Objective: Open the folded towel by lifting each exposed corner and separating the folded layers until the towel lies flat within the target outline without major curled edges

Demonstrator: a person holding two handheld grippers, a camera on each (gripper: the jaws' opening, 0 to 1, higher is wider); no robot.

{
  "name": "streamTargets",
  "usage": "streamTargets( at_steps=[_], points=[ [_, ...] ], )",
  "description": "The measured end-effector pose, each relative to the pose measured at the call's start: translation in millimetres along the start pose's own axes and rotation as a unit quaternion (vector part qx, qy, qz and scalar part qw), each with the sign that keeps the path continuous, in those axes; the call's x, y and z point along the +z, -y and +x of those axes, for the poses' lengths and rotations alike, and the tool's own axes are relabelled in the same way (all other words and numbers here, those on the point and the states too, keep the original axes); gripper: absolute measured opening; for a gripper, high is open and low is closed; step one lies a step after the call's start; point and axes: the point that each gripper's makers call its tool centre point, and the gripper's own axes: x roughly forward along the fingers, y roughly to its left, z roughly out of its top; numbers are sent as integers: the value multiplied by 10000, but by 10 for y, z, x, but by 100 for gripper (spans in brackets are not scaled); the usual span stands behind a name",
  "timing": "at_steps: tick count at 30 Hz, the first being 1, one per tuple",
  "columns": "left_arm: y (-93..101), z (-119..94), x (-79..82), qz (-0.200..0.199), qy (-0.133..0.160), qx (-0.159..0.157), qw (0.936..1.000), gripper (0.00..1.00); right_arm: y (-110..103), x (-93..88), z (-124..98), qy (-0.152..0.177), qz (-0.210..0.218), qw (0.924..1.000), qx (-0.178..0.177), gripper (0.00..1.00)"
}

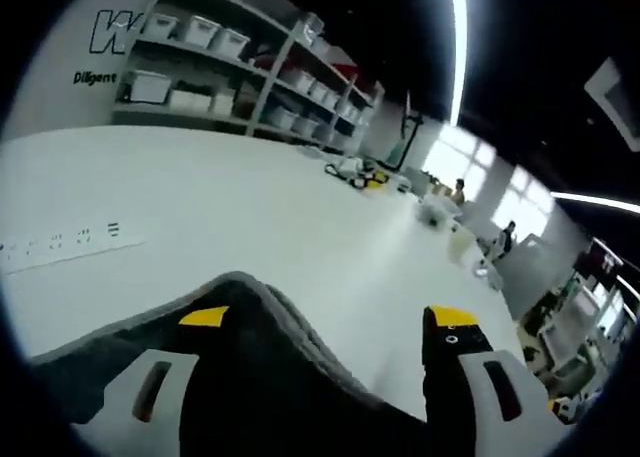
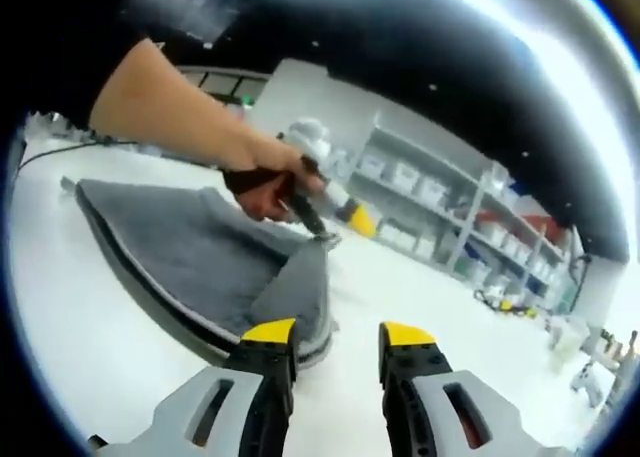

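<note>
A grey towel (image 2: 200, 247) with a pale hem lies on the white table (image 2: 90, 347), and its near part is lifted into a peaked fold. A person's hand (image 2: 265, 177) holds my left gripper (image 2: 335, 232) at that peak. In the left gripper view, the left gripper (image 1: 328, 322) has its yellow-tipped jaws wide apart. The raised towel fold (image 1: 280, 357) stands between them, against the left jaw. My right gripper (image 2: 337, 335) is open just above the table. Nothing is between its jaws, and the towel's near corner is beside its left fingertip (image 2: 268, 332).
Shelves with white bins (image 1: 230, 67) line the far wall, also seen as shelves (image 2: 430, 197). A white strip with marks (image 1: 60, 245) lies on the table to the left. Small clutter (image 1: 360, 172) sits at the table's far end. A cable (image 2: 70, 147) runs behind the towel.
</note>
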Motion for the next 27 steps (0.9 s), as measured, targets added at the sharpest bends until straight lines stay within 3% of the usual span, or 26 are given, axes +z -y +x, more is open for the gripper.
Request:
streamTargets(
  at_steps=[4, 7, 10, 11, 12, 13, 14, 17, 21, 22, 25, 27],
  points=[
    [-93, -12, 6, 524, 43, 361, 9980, 100, -9, 25, -5, 74, 42, 10000, 16, 30],
    [-216, -83, 22, 991, -41, 710, 9925, 100, -18, 28, -1, 79, 57, 9999, 31, 31],
    [-299, -153, 49, 1146, -25, 872, 9896, 100, -34, 40, 10, 111, 63, 9999, 67, 38],
    [-373, -193, 108, 1376, 79, 1051, 9849, 100, -52, 82, 25, 220, 52, 9997, 106, 50],
    [-429, -230, 151, 1634, 134, 1200, 9791, 100, -100, 124, 41, 315, 144, 9992, 211, 76],
    [-435, -257, 156, 1705, 134, 1192, 9780, 100, -149, 171, 67, 429, 299, 9981, 327, 100],
    [-441, -280, 150, 1605, 132, 1183, 9798, 100, -196, 196, 58, 467, 241, 9974, 490, 95],
    [-473, -372, 191, 1394, 246, 1195, 9827, 100, -188, 229, 67, 491, 279, 9974, 443, 100],
    [-386, -503, 270, 1182, 657, 1083, 9849, 100, -182, 199, 82, 375, 344, 9977, 444, 100],
    [-300, -561, 315, 1435, 837, 919, 9818, 100, -172, 196, 80, 364, 411, 9974, 461, 100],
    [-179, -687, 291, 1794, 812, 664, 9782, 100, -159, 205, 70, 380, 625, 9959, 538, 100],
    [-192, -825, 343, 2306, 871, 783, 9660, 100, -156, 207, 66, 378, 741, 9948, 580, 100]
  ],
)
